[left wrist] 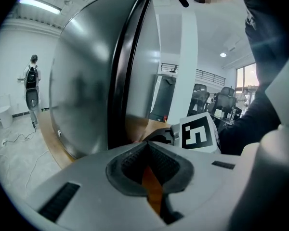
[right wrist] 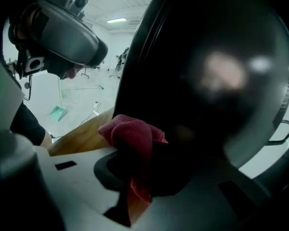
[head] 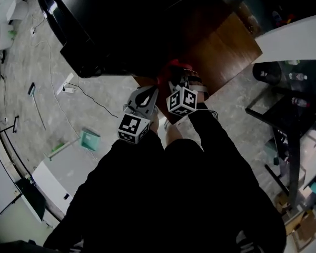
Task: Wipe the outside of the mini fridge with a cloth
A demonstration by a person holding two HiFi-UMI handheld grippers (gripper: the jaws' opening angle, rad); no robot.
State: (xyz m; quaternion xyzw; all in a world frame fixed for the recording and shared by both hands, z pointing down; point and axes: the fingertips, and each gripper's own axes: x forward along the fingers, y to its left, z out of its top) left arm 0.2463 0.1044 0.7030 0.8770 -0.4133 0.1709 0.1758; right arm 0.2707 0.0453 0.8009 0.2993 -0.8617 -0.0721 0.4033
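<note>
Right hand-held gripper (right wrist: 135, 160): jaws clamped on a crumpled red terry cloth (right wrist: 132, 131), which is held against the lower part of the glossy black mini fridge (right wrist: 207, 81), just above the brown wooden worktop (right wrist: 84, 134). Left hand-held gripper (left wrist: 147, 153): jaws closed together, nothing held, kept beside the right one.

Risk noted: little cloth is exposed, so bare jaw plastic could be dragged across the gloss. The cloth could also be snagged on the worktop and pulled loose.
</note>
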